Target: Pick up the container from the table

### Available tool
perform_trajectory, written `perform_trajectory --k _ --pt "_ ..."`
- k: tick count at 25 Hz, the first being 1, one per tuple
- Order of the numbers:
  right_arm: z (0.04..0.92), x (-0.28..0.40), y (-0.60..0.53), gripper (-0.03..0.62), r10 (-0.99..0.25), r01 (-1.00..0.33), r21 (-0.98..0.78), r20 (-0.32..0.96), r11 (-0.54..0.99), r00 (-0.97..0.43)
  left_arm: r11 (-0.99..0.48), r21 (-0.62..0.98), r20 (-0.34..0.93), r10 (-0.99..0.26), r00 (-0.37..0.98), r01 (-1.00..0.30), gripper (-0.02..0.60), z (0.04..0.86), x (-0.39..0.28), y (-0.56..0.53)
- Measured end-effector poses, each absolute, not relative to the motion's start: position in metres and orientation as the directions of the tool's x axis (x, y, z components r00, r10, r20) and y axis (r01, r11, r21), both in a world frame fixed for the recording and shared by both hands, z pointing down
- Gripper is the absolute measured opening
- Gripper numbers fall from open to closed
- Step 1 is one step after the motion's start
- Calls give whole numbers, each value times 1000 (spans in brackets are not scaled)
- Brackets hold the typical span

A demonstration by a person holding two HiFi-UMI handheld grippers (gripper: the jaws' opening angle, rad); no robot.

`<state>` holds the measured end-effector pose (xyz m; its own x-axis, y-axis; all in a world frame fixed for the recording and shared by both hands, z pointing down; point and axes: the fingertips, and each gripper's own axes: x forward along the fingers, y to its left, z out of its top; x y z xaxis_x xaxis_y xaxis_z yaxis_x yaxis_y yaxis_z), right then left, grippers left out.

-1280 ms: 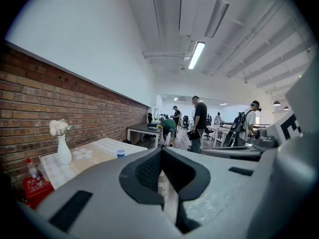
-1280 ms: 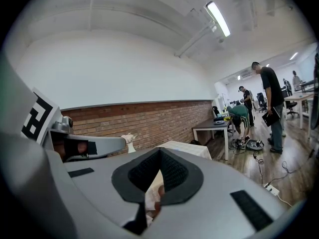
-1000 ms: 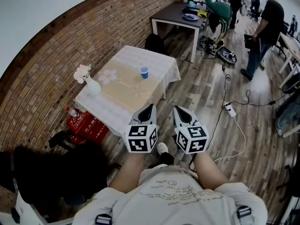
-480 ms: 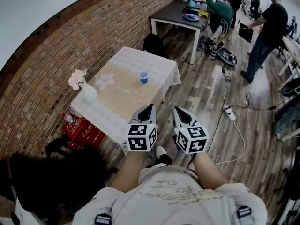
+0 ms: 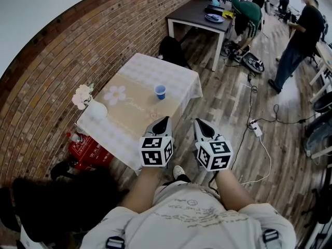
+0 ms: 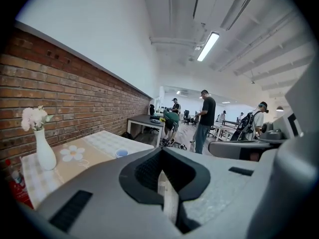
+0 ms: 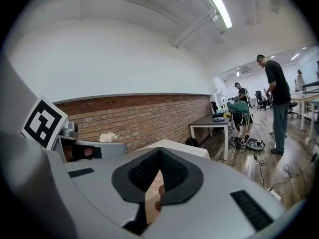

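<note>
The container is a small blue cup [image 5: 160, 91] standing on the beige runner of a white-clothed table [image 5: 181, 77]; the left gripper view shows the cup [image 6: 121, 153] just beyond the jaws. My left gripper [image 5: 164, 121] hovers over the table's near edge, well short of the cup, with its jaws together and nothing between them. My right gripper [image 5: 199, 123] hangs beside it over the wooden floor, off the table's corner, also shut and empty. In their own views, the left gripper [image 6: 162, 151] and the right gripper [image 7: 159, 151] both point roughly level across the table.
A white vase with flowers [image 5: 96, 109] stands at the table's left end. A red crate [image 5: 88, 152] sits beneath it. Behind are a black bag [image 5: 171, 48], a dark table [image 5: 194, 14] and several people [image 5: 301, 35]. Cables and a power strip [image 5: 255, 128] lie on the floor.
The table and cup have come nearer and lower in the head view as both grippers advanced toward them. Both stay shut. The person in black has shifted toward the right edge.
</note>
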<state>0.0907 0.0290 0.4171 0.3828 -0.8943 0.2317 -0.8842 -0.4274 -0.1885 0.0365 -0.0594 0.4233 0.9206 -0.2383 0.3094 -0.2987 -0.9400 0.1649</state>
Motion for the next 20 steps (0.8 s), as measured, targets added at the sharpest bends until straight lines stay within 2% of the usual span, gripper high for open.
perform_trajectory --k 8,20 --pt "423 139 1 -2 -877 -879 -161 267 -449 399 -940 196 302 -213 929 -279 3 425 86 -88" --pt "427 186 -66 -2 -891 -899 -142 263 -415 370 -933 200 279 -239 930 -299 3 423 135 -152"
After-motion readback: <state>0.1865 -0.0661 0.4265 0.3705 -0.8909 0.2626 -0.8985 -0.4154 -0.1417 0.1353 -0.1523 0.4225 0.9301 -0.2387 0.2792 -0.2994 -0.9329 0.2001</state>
